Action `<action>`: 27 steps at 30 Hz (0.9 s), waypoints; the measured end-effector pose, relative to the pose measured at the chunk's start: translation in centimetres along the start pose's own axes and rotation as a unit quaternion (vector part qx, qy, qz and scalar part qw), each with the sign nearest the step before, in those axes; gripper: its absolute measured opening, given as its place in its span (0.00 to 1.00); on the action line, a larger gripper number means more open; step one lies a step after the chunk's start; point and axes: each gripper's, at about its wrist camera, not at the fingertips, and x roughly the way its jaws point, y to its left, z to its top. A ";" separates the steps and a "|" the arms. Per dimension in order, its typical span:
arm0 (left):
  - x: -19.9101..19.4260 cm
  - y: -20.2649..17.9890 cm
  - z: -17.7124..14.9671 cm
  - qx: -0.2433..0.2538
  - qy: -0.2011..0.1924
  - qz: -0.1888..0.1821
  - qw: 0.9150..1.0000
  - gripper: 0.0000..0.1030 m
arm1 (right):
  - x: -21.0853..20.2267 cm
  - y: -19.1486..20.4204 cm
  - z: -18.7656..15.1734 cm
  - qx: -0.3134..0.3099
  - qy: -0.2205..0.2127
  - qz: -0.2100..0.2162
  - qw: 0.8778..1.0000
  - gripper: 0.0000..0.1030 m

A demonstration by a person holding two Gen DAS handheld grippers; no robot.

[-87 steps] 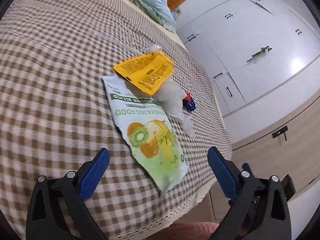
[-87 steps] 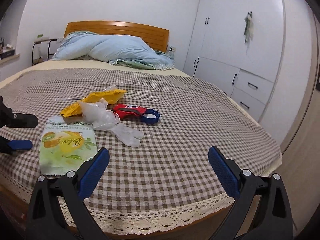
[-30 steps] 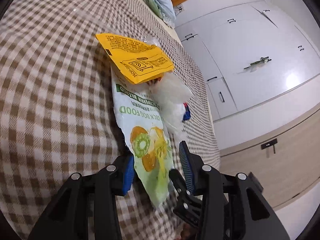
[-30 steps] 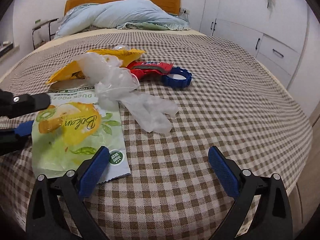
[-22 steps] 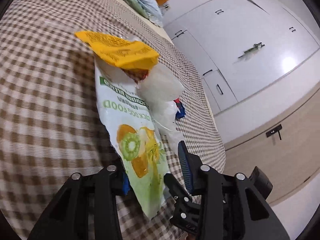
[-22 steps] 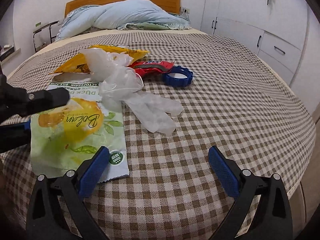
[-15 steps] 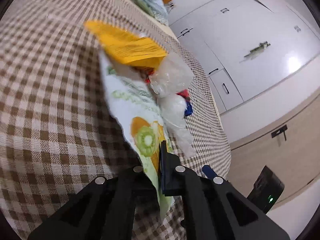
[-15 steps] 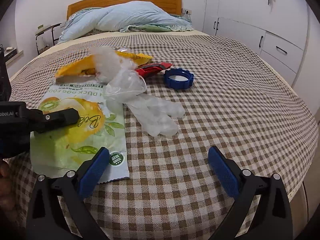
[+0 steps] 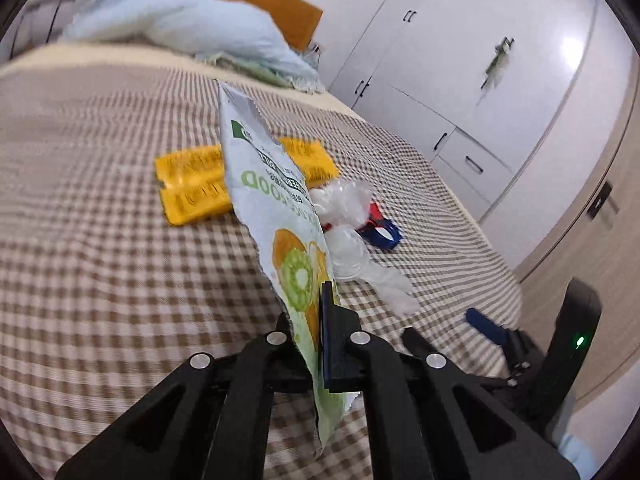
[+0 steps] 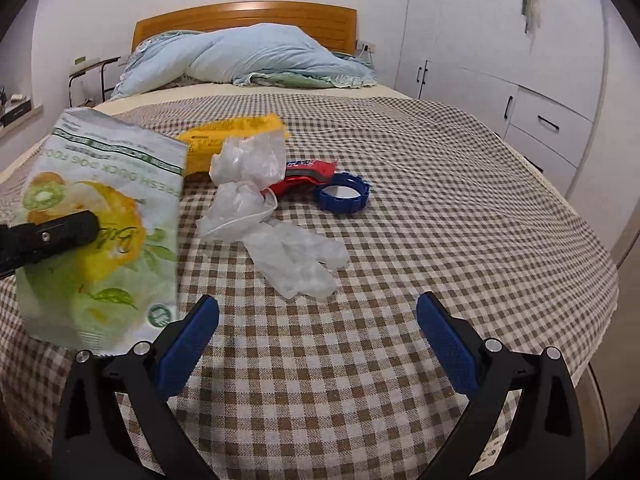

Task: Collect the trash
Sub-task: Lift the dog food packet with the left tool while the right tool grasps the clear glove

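Here, the left gripper (image 9: 318, 320) is clamping the dog food pouch (image 9: 276, 216) above the checked bedspread (image 10: 440, 200), the right gripper (image 10: 318, 320) gaping empty beside it.

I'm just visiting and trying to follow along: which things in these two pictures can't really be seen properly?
- Red wrapper: partly under the clear plastic glove in the right wrist view; its print is unreadable.
- Yellow packet: the lifted dog food bag crosses its middle in the left wrist view; text blurred.
- Left gripper: jaws clamp the bag, hiding the bag's lower print.
- Where the trash goes: no bin in either view.
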 end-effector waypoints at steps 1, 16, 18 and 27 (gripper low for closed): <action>-0.5 -0.2 0.0 0.014 -0.010 0.016 1.000 0.00 | -0.1 -0.1 0.0 0.002 0.000 0.000 1.000 0.92; -4.8 -0.7 1.2 0.088 -0.101 0.116 0.984 0.00 | -0.5 -0.1 1.1 0.035 -0.007 0.018 0.999 0.92; -5.1 -0.6 1.4 0.086 -0.105 0.118 0.984 0.00 | -0.3 0.2 1.5 0.037 -0.009 0.021 0.999 0.92; -4.5 -1.7 2.2 0.109 -0.124 0.141 0.976 0.00 | 0.5 1.6 3.1 0.037 -0.019 0.032 0.999 0.92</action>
